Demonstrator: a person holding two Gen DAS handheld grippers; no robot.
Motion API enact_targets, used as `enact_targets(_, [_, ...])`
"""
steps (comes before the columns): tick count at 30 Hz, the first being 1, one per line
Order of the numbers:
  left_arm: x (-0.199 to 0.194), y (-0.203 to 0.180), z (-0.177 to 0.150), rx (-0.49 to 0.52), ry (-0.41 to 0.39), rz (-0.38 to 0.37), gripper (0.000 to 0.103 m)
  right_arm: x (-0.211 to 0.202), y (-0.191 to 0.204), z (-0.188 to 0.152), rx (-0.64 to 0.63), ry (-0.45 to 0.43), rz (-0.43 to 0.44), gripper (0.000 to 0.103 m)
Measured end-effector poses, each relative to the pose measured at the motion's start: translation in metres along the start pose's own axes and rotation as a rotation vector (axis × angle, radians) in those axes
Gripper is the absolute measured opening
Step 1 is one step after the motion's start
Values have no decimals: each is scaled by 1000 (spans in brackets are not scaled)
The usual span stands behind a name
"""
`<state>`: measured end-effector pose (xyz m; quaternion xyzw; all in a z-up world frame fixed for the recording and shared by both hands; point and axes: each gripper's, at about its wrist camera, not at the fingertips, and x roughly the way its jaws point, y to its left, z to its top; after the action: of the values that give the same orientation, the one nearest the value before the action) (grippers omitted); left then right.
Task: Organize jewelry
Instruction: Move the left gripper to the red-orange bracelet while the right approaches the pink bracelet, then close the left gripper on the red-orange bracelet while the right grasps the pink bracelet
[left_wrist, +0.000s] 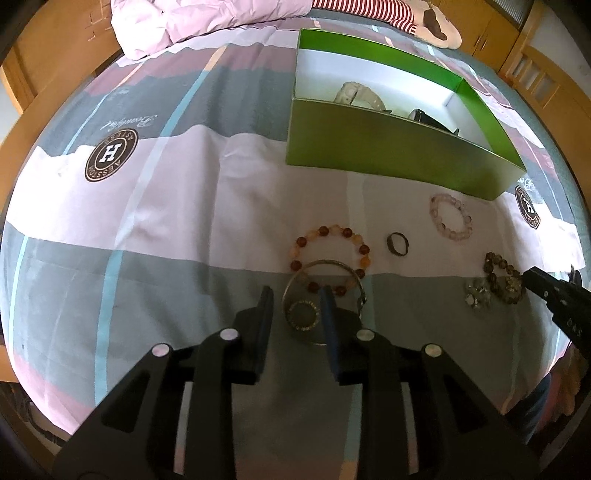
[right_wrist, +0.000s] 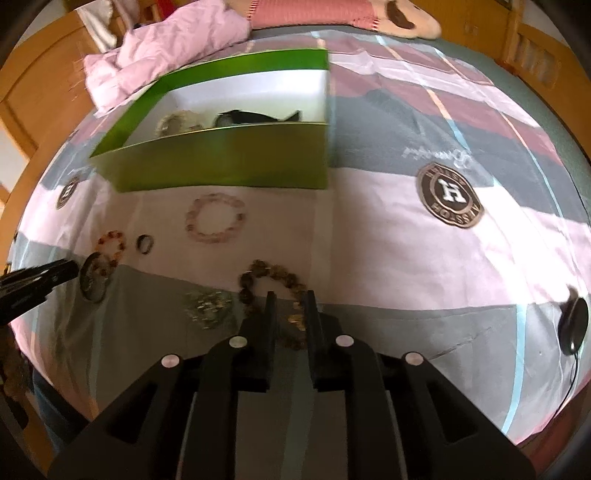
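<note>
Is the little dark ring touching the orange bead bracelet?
Apart. The left wrist view shows the little dark ring lying beside the orange bead bracelet, with a clear strip of pale bedsheet between them.

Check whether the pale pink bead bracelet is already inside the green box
No, the pale pink bead bracelet lies on the bedsheet outside the green box.

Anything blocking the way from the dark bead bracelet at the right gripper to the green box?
The pink bead bracelet lies on the sheet between the dark bead bracelet and the green box; otherwise only the box's near wall to clear.
</note>
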<state>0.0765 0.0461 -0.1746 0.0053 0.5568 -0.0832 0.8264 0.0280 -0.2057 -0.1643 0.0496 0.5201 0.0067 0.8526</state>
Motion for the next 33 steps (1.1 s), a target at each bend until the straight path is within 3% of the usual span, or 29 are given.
enact_targets(2, [1,2,-2,-5,5,7,33,2,11,0,-34,6,22,15])
enact_targets(6, [0,9,-5,-23,5,24,38,11,35,0,-93,16,41,39])
enact_targets(12, [-3,15,-8,-32,6,33,42,37,62,-2,-153,69,22,39])
enact_targets(13, [-3,14,-8,-28,5,31,43,39,63,-3,-153,72,12,35])
enact_targets(14, [-2,14,-8,-24,4,30,44,38,64,-5,-158,65,5,25])
enact_targets(17, [-1,13,-6,-19,2,29,44,31,62,-5,-161,69,38,21])
enact_targets(22, [5,8,8,-25,-4,12,44,24,47,-10,-125,78,64,22])
enact_targets(24, [10,1,17,-13,-5,16,44,22,38,-10,-99,74,68,27])
enact_targets(29, [30,-20,33,74,24,47,44,9,23,3,-64,32,51,28])
enact_targets(33, [48,-23,40,92,71,38,33,7,11,25,-30,3,32,28])
